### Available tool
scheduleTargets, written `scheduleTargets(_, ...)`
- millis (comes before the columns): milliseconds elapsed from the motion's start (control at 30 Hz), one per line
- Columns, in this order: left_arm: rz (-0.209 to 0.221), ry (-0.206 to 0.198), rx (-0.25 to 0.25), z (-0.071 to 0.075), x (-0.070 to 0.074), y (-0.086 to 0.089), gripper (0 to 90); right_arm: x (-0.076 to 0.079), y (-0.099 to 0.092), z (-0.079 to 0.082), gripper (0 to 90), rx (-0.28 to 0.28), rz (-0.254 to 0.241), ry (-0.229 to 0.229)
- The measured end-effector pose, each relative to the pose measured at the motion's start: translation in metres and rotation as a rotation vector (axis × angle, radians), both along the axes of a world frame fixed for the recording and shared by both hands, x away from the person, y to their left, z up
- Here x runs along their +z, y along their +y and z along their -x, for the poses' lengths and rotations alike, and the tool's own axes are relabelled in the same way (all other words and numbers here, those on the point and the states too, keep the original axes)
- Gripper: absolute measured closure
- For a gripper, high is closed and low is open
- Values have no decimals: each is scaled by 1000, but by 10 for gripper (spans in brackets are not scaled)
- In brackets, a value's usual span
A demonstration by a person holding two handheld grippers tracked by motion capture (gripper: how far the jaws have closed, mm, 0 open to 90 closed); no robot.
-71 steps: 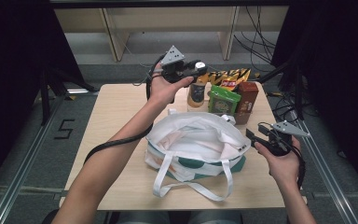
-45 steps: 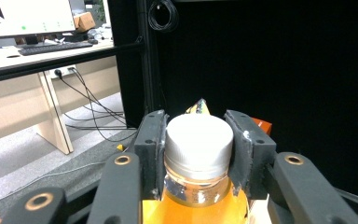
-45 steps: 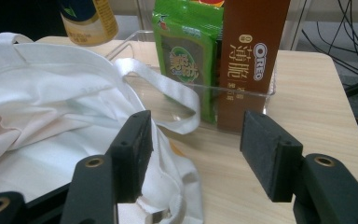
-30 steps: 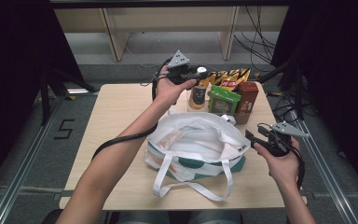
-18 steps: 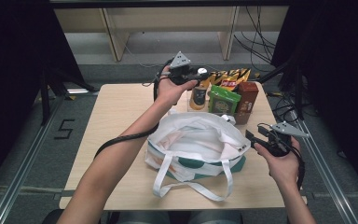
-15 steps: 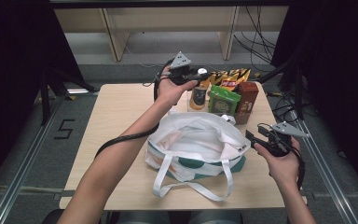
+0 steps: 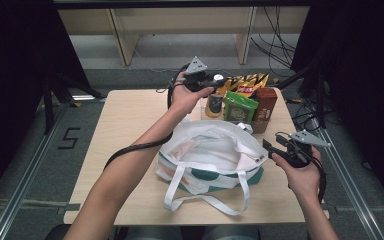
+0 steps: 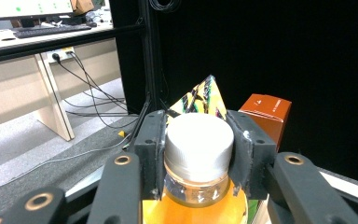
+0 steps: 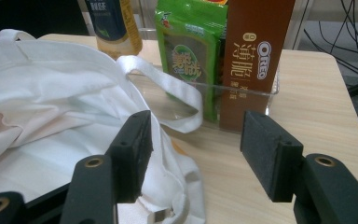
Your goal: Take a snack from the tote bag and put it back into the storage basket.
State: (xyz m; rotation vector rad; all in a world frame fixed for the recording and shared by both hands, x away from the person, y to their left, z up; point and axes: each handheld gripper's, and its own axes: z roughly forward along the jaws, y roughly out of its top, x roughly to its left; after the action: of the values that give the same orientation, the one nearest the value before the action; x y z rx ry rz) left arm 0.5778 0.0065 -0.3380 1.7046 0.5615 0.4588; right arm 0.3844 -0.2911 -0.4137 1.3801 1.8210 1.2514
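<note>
A clear plastic bottle of orange drink with a white ribbed screw cap (image 8: 199,142) and a dark blue label stands upright at the far side of the table, at the left end of a row of snack packs. Its cap (image 7: 218,79) is still screwed on, and the liquid reaches up into the neck. It is clamped at the cap between two black pads, one on each side.

A white fabric tote bag with dark green trim and long white strap handles (image 7: 215,157) lies near the middle of the table, its mouth spread open and one strap looped out towards the near edge.
</note>
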Motion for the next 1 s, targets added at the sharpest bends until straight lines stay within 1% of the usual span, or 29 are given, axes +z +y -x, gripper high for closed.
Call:
scheduleTargets(33, -3, -1, 0, 0, 0, 0, 591, 0, -2, 0, 441, 12, 17, -3)
scheduleTargets(67, -3, 2, 0, 0, -1, 0, 591, 0, -2, 0, 441, 12, 31, -11)
scheduleTargets(100, -5, 3, 3, -1, -2, 0, 591, 1, -1, 1, 441, -6, 13, 0)
scheduleTargets(133, -7, 2, 1, -1, -2, 0, 591, 0, 0, 1, 441, -22, -2, -13)
scheduleTargets(167, -4, 6, 5, -2, -3, -1, 591, 1, -2, 1, 441, 0, 3, 3)
scheduleTargets(200, -6, 5, 5, -2, -3, -1, 591, 2, -2, 1, 441, -6, -1, 4)
scheduleTargets(233, -8, 5, 4, -2, -3, -1, 591, 2, -3, 0, 441, 3, 17, -12)
scheduleTargets(267, -10, 5, 3, -3, -4, -1, 591, 2, -4, 0, 441, 5, 21, -15)
scheduleTargets(300, -9, 7, 5, -3, -5, -1, 591, 2, -4, 0, 441, 5, 21, -13)
scheduleTargets(333, -11, 6, 3, -4, -5, -1, 591, 1, -2, 1, 441, -1, 4, -3)
scheduleTargets(400, -11, 10, 4, -4, -7, -2, 591, 1, -1, 1, 441, -6, 1, 1)
scheduleTargets(533, -15, 14, 8, -6, -9, -2, 591, 1, -1, 1, 441, -1, 1, 2)
scheduleTargets(567, -16, 16, 9, -6, -10, -2, 591, 1, -2, 1, 441, 1, 9, -7)
scheduleTargets(633, -18, 15, 8, -7, -11, -2, 591, 1, -3, 1, 441, -8, 5, -4)
scheduleTargets(667, -18, 18, 9, -7, -11, -2, 591, 2, -3, 1, 441, 0, 0, 3)
scheduleTargets(733, -20, 20, 8, -7, -12, -2, 591, 1, -3, 1, 441, -6, 8, -3)
scheduleTargets(800, -17, 23, 11, -8, -13, -2, 591, 1, -3, 1, 441, 3, 10, -4)
scheduleTargets(833, -16, 24, 11, -8, -13, -2, 591, 0, -2, 1, 441, -4, 7, -8)
scheduleTargets(1000, -25, 25, 11, -9, -15, -3, 591, 1, -3, 1, 441, -1, 7, -4)
